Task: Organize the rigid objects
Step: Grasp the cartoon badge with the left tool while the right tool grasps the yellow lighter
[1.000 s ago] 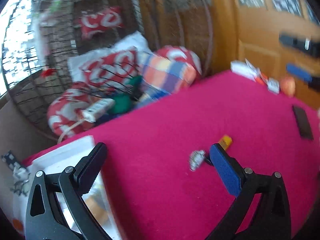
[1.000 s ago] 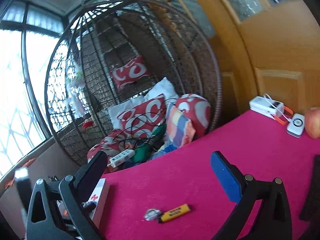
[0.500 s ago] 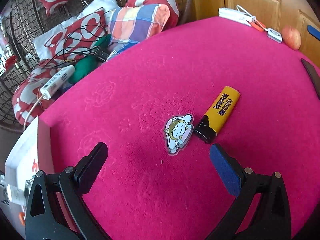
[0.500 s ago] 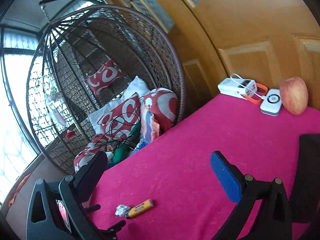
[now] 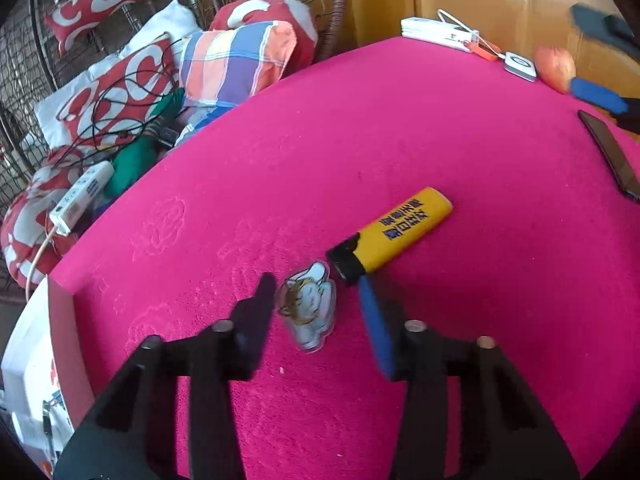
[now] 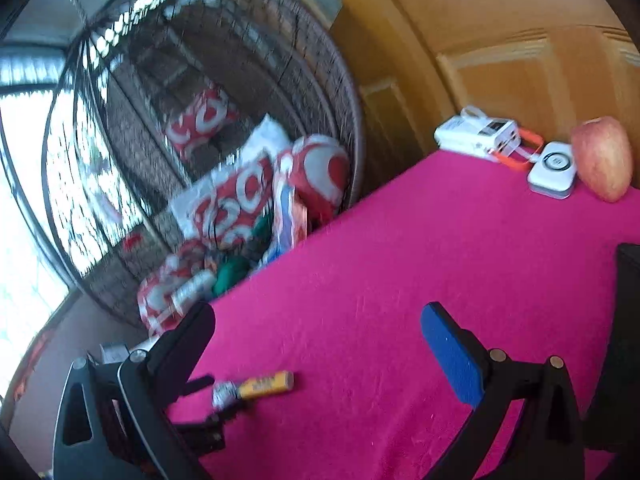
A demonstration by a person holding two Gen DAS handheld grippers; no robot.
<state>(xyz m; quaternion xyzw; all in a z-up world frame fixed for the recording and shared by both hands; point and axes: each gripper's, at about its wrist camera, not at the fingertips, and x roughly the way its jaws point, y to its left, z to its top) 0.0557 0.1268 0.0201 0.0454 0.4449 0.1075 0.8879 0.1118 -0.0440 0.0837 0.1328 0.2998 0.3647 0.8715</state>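
Broadly, a bench (image 5: 460,128) draped in bright pink cloth fills the view. Near its left edge lies a yellow lighter (image 5: 396,230), its black end just beside a small flat cartoon charm (image 5: 308,306). The left gripper (image 5: 316,300) straddles the charm, fingers closing, pads not yet touching. The right gripper (image 6: 316,328) hovers spread and empty. Judged best: the fingers should press low into the cloth and avoid nudging the lighter.

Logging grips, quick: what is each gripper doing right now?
Left gripper: jaws closing around the charm, pads not yet touching it.
Right gripper: open, empty.
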